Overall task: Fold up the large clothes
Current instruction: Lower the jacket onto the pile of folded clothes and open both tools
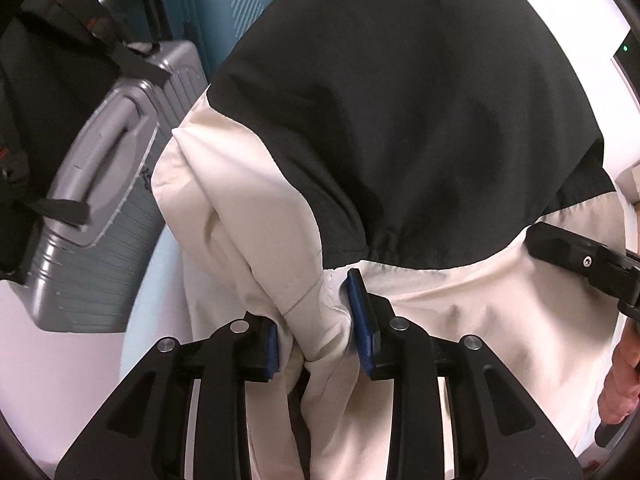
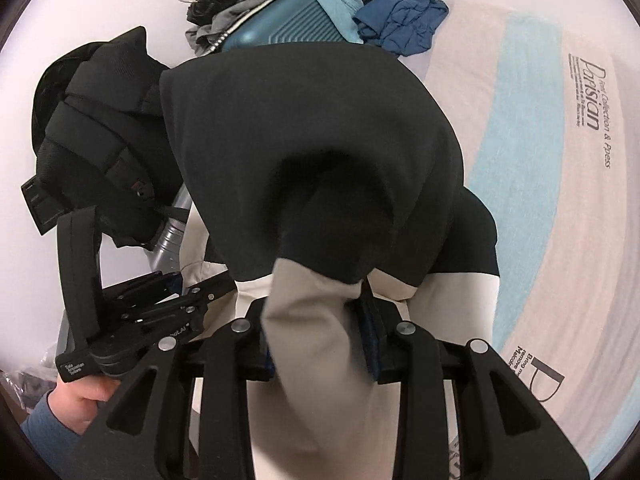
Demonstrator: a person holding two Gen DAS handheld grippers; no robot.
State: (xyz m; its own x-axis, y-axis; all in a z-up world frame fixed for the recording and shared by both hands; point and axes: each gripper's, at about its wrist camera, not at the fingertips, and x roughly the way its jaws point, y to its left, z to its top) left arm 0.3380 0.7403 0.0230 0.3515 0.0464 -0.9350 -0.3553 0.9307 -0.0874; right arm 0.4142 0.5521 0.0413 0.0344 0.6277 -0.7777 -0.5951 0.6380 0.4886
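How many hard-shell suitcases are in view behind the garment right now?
2. A ribbed grey hard-shell suitcase stands left of the black-and-cream garment; a teal hard-shell suitcase stands behind it. Others may be hidden by the garment.

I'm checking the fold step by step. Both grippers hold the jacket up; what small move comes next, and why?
Probably lower both together onto the bed. The left gripper and right gripper each pinch cream fabric while the jacket hangs bunched, so it needs laying flat.
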